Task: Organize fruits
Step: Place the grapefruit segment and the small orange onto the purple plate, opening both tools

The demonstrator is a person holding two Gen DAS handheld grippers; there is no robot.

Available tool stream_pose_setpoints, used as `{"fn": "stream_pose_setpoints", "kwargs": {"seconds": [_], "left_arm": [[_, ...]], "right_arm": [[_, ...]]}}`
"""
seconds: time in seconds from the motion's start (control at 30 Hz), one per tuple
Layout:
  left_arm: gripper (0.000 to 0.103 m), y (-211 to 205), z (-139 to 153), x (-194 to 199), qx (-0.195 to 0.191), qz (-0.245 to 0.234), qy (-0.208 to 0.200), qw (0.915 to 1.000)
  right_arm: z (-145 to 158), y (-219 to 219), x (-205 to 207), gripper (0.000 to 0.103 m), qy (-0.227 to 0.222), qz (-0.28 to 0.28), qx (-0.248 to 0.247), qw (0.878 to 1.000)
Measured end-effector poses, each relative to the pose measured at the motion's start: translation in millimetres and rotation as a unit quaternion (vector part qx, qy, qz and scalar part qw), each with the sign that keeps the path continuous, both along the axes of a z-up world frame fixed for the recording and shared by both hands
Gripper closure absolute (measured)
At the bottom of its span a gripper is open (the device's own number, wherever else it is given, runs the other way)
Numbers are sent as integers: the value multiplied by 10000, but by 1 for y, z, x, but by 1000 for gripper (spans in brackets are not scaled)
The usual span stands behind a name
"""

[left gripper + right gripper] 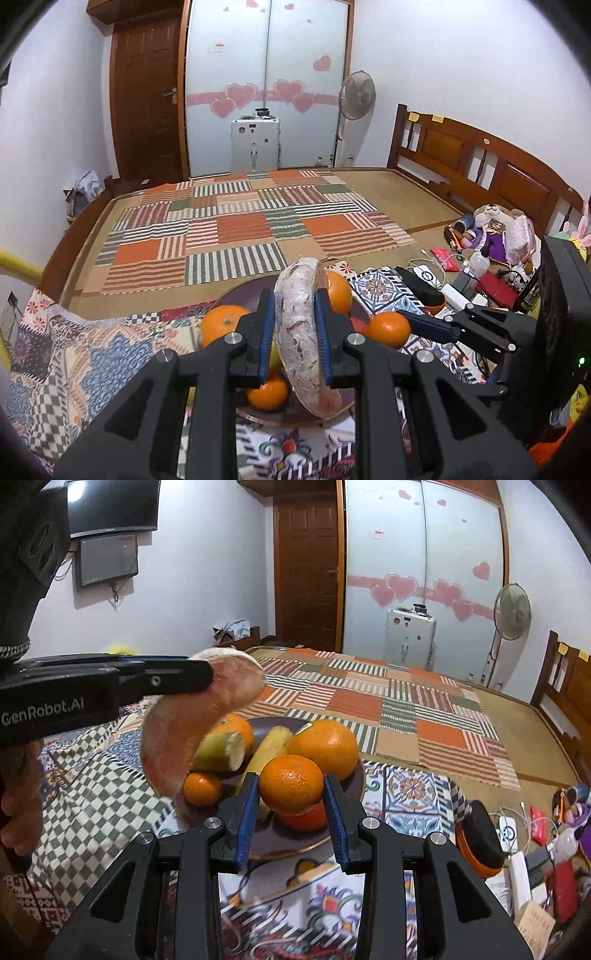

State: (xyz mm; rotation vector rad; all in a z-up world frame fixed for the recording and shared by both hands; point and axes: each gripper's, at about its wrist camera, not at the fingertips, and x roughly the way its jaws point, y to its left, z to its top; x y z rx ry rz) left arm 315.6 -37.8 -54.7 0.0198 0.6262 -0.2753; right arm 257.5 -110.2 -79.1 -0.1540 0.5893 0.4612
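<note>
While left gripper clamps wedge over plate, freeing room, right gripper pinches orange at plate's 6 o'clock edge, likely for stacking.

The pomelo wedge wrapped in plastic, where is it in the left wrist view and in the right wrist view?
Left wrist: pomelo wedge stands at lower centre, clamped between the left tongs, above the plate.
Right wrist: the wedge hangs left of centre, held by the left tongs entering from the left edge.
Shared landmark: the dark plate of oranges under it.
</note>
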Motion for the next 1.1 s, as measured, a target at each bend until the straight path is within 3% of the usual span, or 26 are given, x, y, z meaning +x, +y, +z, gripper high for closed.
{"fn": "stream_pose_setpoints", "kwargs": {"seconds": [0.5,0.87,1.1], "left_arm": [[82,-16,-36,59,2,19,666,9978],[82,-8,-16,38,316,71,240,9992],[82,19,-18,22,266,249,270,9990]], "right_arm": [[-1,-2,12,71,51,-43,-171,9998],[-1,11,22,71,180,83,-97,9998],[-9,18,36,71,333,-4,-196,9993]]}}
